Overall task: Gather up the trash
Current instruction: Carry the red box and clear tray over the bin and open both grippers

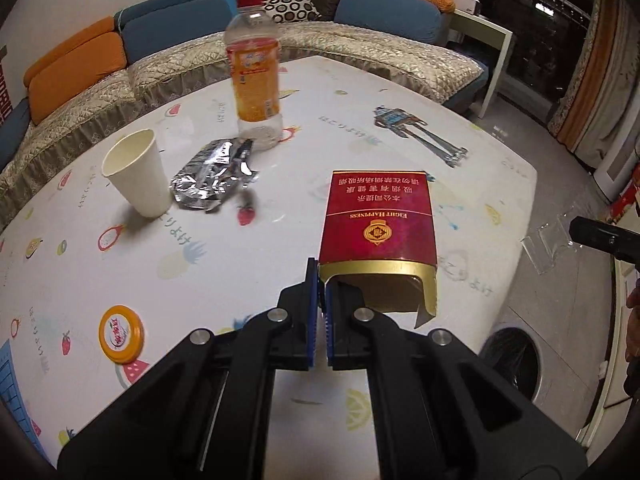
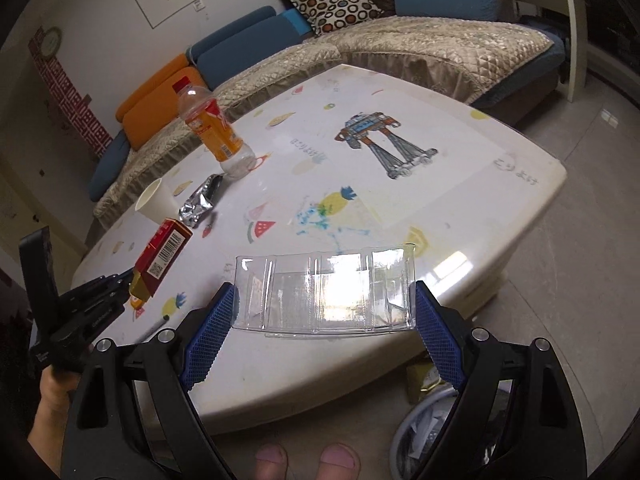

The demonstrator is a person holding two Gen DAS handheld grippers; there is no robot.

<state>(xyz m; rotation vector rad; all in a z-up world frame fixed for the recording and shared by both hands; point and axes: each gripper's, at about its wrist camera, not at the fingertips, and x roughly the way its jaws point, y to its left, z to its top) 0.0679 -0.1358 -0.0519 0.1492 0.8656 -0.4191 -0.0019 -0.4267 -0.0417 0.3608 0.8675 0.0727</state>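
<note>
Left claw [image 1: 320, 300] clamped on near flap of red box [image 1: 378, 220], lifted over desk [image 1: 400, 92]. Right claw [image 2: 324, 312] spread wide around clear tray [image 2: 324, 292] at near desk edge. Squeeze gently; thin plastic probably flexes.

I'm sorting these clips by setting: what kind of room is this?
Most likely a home living room: a cushioned corner sofa wraps behind a low white table with fruit and robot decals, and a patterned throw pillow sits on the sofa. A wall clock hangs nearby.
</note>
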